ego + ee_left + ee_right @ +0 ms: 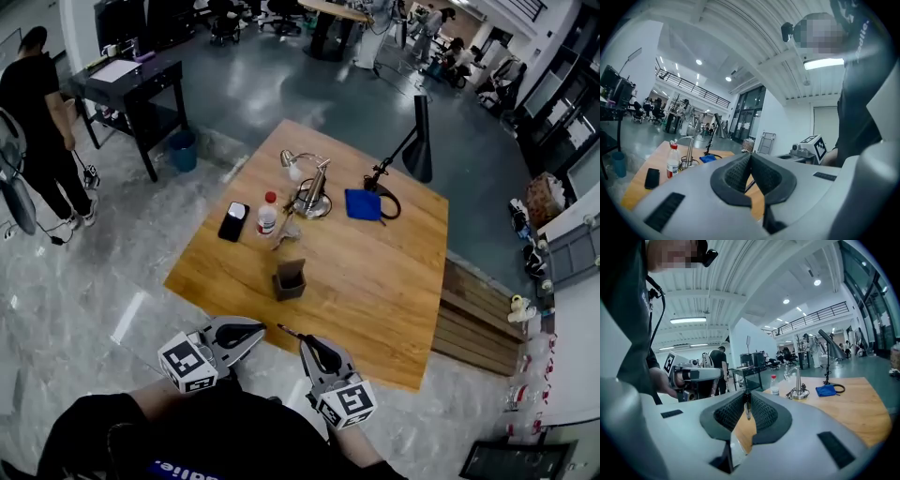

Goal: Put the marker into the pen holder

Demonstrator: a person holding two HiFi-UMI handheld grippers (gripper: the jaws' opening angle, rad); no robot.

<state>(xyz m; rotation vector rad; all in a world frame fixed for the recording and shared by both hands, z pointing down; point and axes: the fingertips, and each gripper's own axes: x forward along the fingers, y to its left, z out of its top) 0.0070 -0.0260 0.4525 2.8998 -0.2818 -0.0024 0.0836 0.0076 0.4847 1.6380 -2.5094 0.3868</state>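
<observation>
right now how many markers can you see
1: the marker is clamped in the right gripper, over the table's near edge. The pen holder may hide others.

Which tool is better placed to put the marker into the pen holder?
Right. The right tool grips the marker, and the pen holder stands on the table just ahead. The left tool is shut and empty.

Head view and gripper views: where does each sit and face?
Head view: on the person's head, steeply down at wooden table, pen holder; left gripper, right gripper show.
Left gripper view: along its shut jaws, across the table to the bottle; torso right.
Right gripper view: along jaws clamping the marker; torso left.
Shared: bottle, blue cloth.
</observation>
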